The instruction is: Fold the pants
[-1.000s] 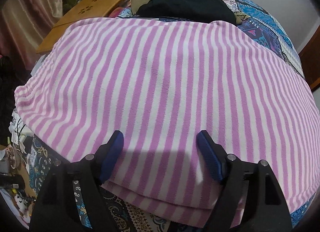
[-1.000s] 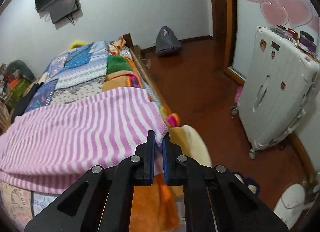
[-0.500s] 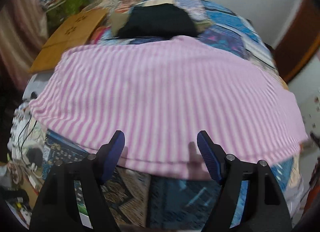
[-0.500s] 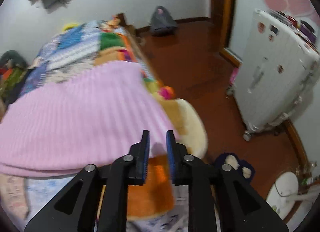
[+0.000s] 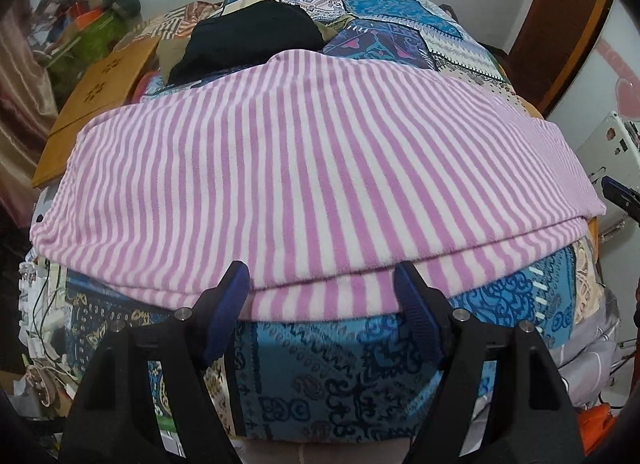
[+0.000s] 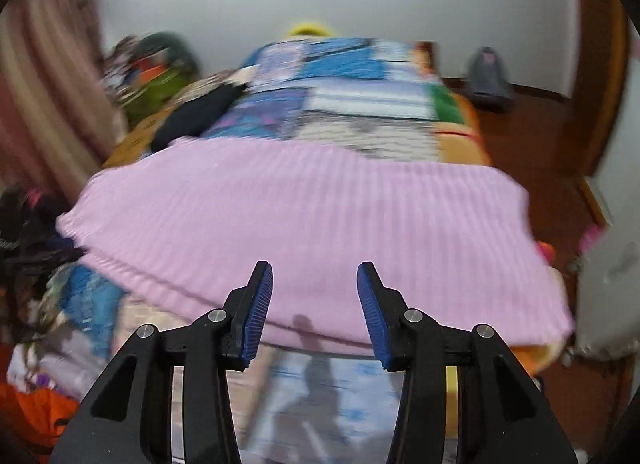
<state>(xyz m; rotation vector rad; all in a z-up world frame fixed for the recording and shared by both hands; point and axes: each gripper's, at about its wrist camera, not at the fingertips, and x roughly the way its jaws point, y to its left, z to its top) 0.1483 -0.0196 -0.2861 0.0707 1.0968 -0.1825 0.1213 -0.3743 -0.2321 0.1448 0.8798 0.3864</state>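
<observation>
Both grippers, left (image 5: 322,296) and right (image 6: 315,306), hovering apart, empty, right's jaws just widening; taking soft, limp striped fleece pants (image 5: 304,168) at doubled near hem.

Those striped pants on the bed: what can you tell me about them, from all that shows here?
The pants are soft and fleecy-looking, with narrow pink and white stripes. They lie folded flat into a wide band across the patterned bedspread; along the near edge two layers show, the lower one sticking out a little. The far edge reaches a black garment. Neither claw touches them: the left claw hangs open above the near edge, and the right claw, its jaws just opened, holds nothing.
</observation>
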